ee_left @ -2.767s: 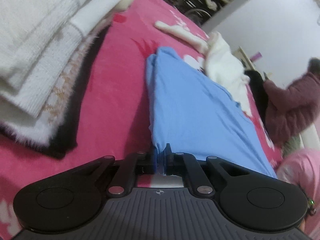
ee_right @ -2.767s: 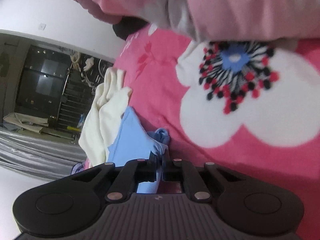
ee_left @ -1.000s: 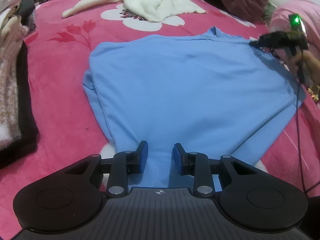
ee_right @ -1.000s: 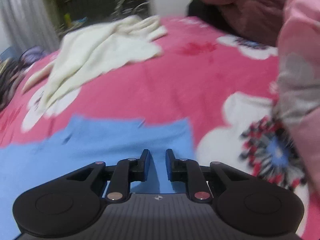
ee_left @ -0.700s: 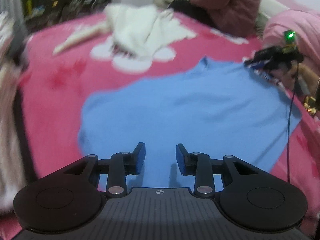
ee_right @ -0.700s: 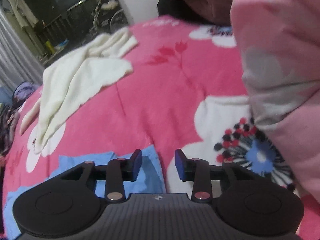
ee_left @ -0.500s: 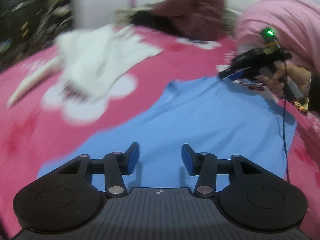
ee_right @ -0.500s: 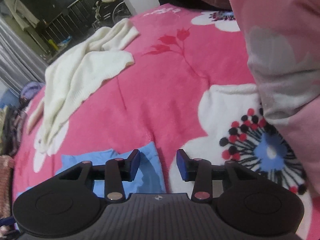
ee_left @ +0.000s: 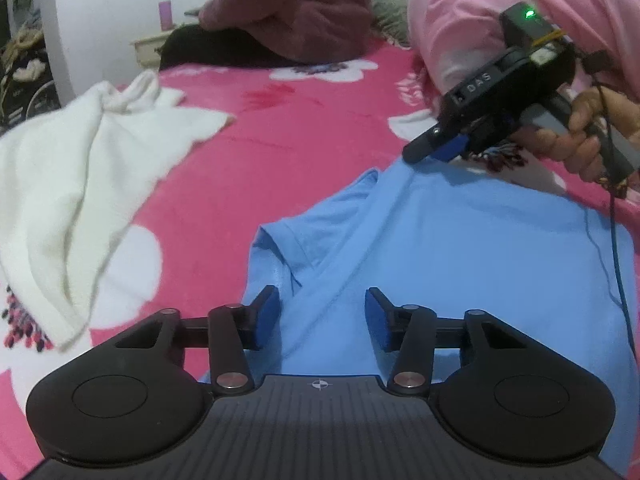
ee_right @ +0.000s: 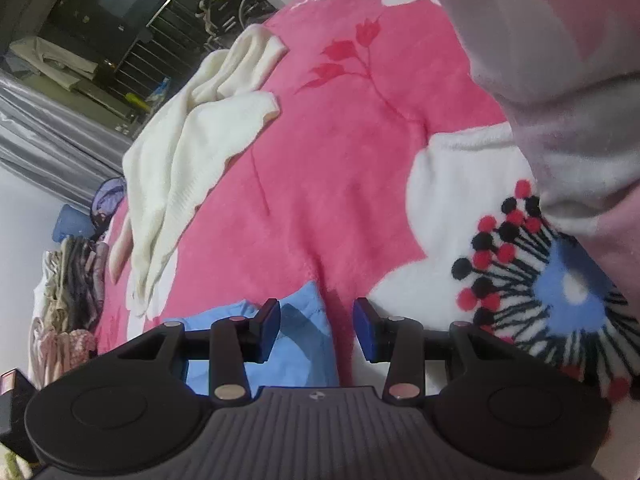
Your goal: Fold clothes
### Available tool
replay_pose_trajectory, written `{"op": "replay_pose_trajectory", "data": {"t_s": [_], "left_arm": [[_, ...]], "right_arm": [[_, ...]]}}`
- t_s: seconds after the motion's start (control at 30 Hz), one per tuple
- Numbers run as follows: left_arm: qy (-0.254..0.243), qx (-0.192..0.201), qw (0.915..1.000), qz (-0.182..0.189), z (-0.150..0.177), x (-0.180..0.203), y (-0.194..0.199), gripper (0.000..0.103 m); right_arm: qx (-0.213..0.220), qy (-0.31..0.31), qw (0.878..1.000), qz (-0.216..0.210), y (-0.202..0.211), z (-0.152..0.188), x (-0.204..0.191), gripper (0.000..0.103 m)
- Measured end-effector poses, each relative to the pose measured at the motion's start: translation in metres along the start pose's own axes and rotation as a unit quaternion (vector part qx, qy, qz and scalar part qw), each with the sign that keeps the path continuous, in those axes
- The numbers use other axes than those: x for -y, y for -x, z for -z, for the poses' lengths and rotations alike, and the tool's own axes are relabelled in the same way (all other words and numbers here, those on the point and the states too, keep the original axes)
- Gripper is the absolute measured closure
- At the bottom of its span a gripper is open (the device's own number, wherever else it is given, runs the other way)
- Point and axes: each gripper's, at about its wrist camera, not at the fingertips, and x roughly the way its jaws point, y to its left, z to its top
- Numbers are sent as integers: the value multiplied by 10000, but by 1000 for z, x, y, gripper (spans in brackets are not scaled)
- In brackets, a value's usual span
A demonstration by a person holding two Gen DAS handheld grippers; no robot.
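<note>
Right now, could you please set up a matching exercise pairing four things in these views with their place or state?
Things:
1. light blue cotton T-shirt
2. cream knitted sweater
3. left tool
4. right tool

States:
A. open above the shirt's corner at the blanket edge
B. lying crumpled, apart from the shirt
C. spread flat on the pink floral blanket
D. open above the shirt near its sleeve

Pairs: 1-C, 2-B, 3-D, 4-A

both grippers let go of the blue shirt [ee_left: 460,248] | jaws wide now | shirt's spread flat instead of bunched up
</note>
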Motion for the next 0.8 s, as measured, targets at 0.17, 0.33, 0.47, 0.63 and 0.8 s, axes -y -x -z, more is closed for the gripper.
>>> {"op": "replay_pose_trajectory", "data": {"t_s": [0.17, 0.33, 0.47, 0.63, 0.8], "left_arm": [[129, 72, 9999, 47, 2, 0, -1, 65], [160, 134, 9998, 29, 5, 0, -1, 64], [302, 165, 9994, 74, 7, -4, -1, 65], [534, 232, 9983, 38, 8, -8, 3, 71], [713, 288, 9970, 66, 9, -11, 8, 81]], "right_arm": [[168, 510, 9984, 186, 5, 8, -14, 96], [610, 879, 9940, 236, 21, 16, -31, 99], [966, 1249, 9869, 330, 31, 20, -48, 99], [1233, 1399, 9817, 391, 37, 20, -61, 99], [1411, 1511, 9776, 384, 41, 22, -71, 99]]}}
